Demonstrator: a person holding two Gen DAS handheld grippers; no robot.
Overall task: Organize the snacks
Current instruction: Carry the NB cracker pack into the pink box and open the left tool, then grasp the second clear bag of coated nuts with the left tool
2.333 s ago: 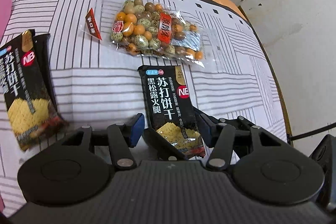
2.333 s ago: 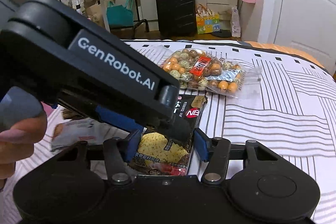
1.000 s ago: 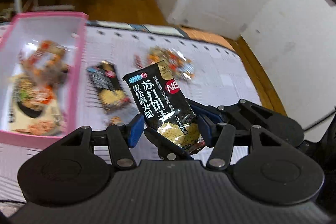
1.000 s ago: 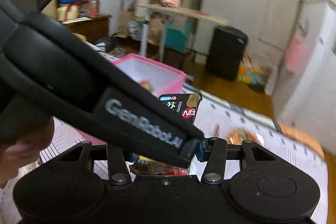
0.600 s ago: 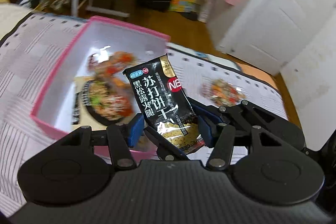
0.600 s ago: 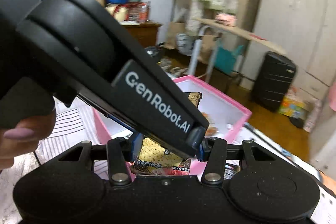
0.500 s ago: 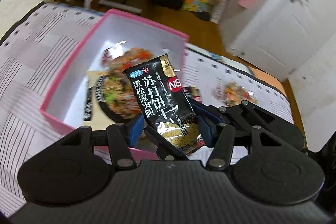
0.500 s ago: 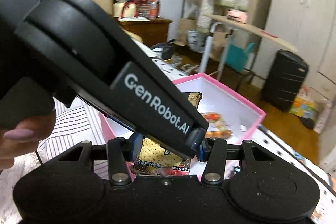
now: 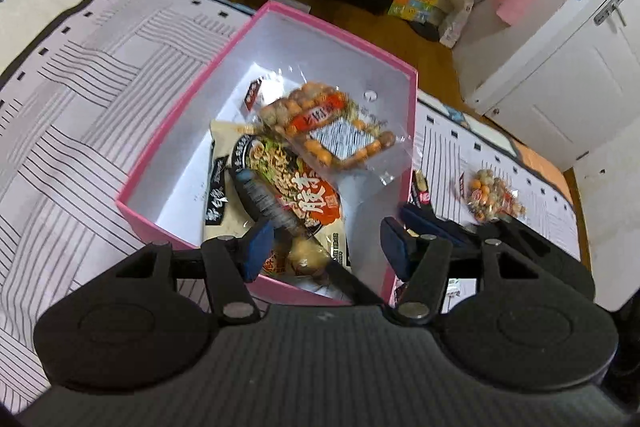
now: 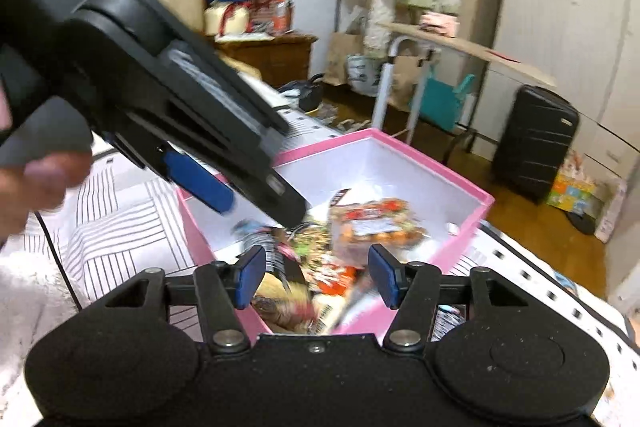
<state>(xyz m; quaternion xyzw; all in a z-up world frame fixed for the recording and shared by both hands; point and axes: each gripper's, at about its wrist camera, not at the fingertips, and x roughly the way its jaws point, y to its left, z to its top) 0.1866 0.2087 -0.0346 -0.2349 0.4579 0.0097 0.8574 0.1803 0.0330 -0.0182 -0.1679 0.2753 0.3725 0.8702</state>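
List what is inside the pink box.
In the pink box: a clear bag of mixed nuts lying on a large noodle packet, plus blurred black cracker packs near the open left tongs. Anything beneath them is covered.

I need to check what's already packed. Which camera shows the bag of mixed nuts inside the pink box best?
The left wrist view: it looks down into the pink box and shows the nut bag whole on the noodle pack. The right wrist view shows the bag smaller, blurred and at a low angle.

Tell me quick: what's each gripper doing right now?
Left gripper: open, holding nothing, over the pink box.
Right gripper: open, holding nothing, over the same box.
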